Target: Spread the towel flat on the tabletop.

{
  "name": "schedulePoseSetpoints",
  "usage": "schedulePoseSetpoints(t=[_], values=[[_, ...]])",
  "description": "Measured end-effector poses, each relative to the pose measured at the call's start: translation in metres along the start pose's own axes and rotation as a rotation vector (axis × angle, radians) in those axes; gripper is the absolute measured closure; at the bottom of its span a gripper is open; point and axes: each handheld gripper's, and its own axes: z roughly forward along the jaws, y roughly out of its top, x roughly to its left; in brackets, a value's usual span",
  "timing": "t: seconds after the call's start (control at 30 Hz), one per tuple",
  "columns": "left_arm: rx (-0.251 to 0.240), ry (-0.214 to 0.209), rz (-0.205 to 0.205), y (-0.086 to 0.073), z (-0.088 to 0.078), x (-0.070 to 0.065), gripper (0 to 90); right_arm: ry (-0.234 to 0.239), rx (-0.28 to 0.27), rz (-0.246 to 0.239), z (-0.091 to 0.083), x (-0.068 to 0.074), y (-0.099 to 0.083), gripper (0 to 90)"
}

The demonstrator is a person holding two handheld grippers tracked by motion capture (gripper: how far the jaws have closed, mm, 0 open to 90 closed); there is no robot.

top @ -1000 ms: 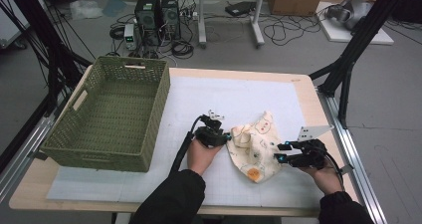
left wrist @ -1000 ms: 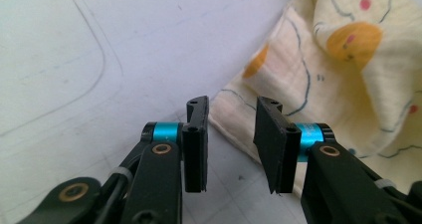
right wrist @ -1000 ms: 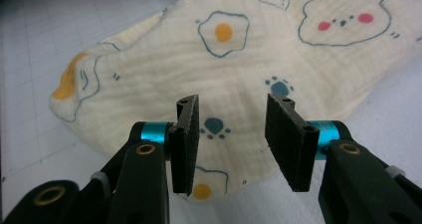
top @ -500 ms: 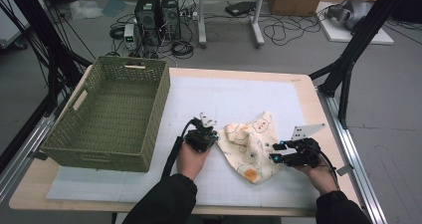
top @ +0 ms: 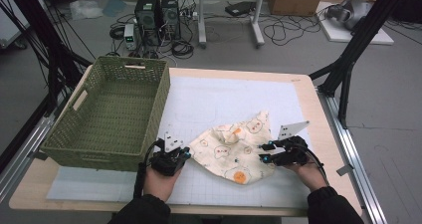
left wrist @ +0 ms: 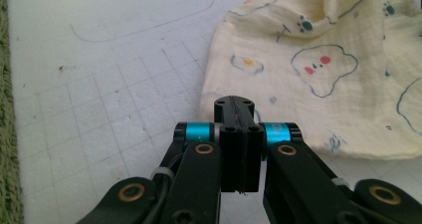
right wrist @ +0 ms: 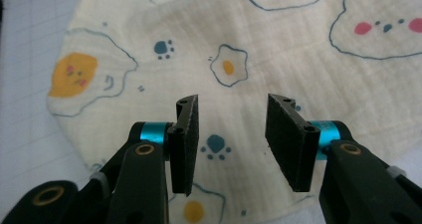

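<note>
From the high view, a crumpled cream muslin cloth printed with little clouds, fried eggs and paw marks (top: 234,147) lies on the white gridded mat (top: 214,99) that covers the pale wooden table (top: 303,84), towards the near right part of it. The left gripper (top: 183,153) sits just off the cloth's left edge, close to the near right corner of the green woven rectangular basket (top: 112,112), which stands on the left part of the table. The right gripper (top: 263,152) reaches in from the right, its tips over the cloth's right border. In the left gripper view, the two black jaws are pressed flat against each other with nothing caught between them, having just been closing; the cloth's rounded edge (left wrist: 318,74) lies on the mat right beyond and to the right of the tips, and whether the tips touch it cannot be told. A strip of the green basket (left wrist: 6,134) runs down the far left edge of that view. In the right gripper view, the jaws stand apart with a clear gap, hanging over the cloth (right wrist: 259,40) and gripping none of it; an orange egg print sits off to the left, and bare mat (right wrist: 25,45) shows beyond the cloth's curved hem on that side.
</note>
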Motion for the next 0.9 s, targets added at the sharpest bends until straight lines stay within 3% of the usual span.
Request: schedulePoseSetpoints(t=[0.07,0.2,0.33,0.43,0.57,0.67,0.77,0.9], values=[[-0.007,-0.010,-0.012,0.002,0.003,0.001,79.0,0.011,-0.021,0.002,-0.007,0.005,-0.001,56.2],[0.009,-0.044,0.009,0.004,0.016,-0.002,73.3,0.045,-0.055,-0.015,-0.020,0.020,-0.007,56.2],[0.057,-0.059,0.032,0.005,0.035,-0.005,69.7,0.120,-0.006,-0.055,-0.015,0.035,-0.015,55.5],[0.101,-0.074,0.049,0.003,0.047,-0.007,74.3,0.146,0.047,-0.080,-0.006,0.041,-0.017,63.8],[0.091,-0.076,0.054,0.003,0.048,-0.005,87.5,0.156,0.119,-0.134,0.006,0.043,-0.013,85.5],[0.088,-0.074,0.053,0.003,0.047,-0.005,88.7,0.173,0.120,-0.131,0.002,0.042,-0.008,87.3],[0.083,-0.072,0.047,0.003,0.048,-0.005,88.8,0.161,0.100,-0.135,-0.007,0.042,0.001,87.4],[0.043,-0.057,0.026,0.004,0.047,-0.006,88.8,0.149,0.084,-0.094,-0.010,0.030,0.021,87.4]])
